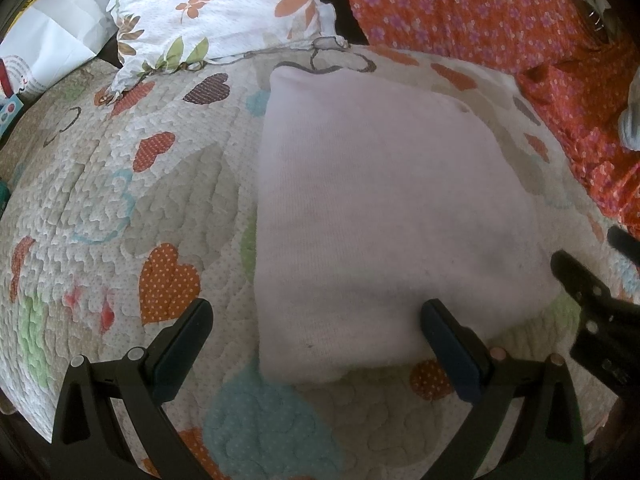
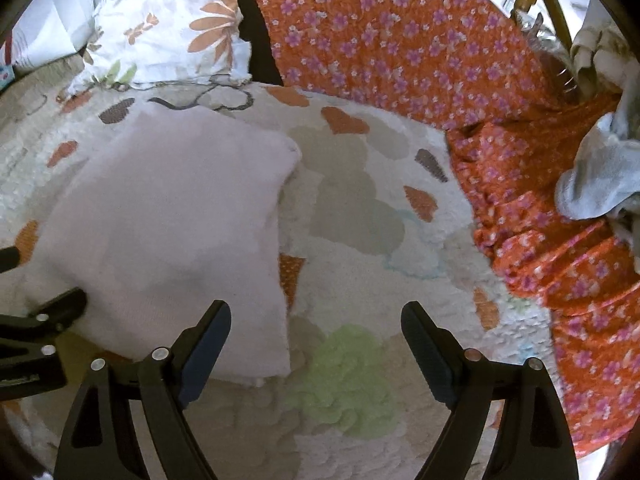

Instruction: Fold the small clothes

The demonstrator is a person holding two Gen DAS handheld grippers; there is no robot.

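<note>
Pale pink knit garment point(image 1: 384, 216), folded to a soft rectangle, flat on quilted heart-print bedspread point(image 1: 100, 208). Left claw point(image 1: 316, 344) spread wide over its near edge, gripping nothing. Right claw point(image 2: 316, 344) likewise released, beside right edge.

Open quilt point(image 1: 100, 200) lies left of the folded cloth point(image 1: 380, 220). The pillow point(image 1: 216, 8) blocks the far side; the orange blanket point(image 2: 540, 220) blocks the right.

We see the right gripper point(image 2: 316, 320) with jaws spread wide above the heart-print quilt point(image 2: 360, 216). The folded pale pink garment point(image 2: 168, 216) lies flat at left, its near edge beside the left finger. Orange floral fabric point(image 2: 440, 60) borders the quilt at right.
</note>
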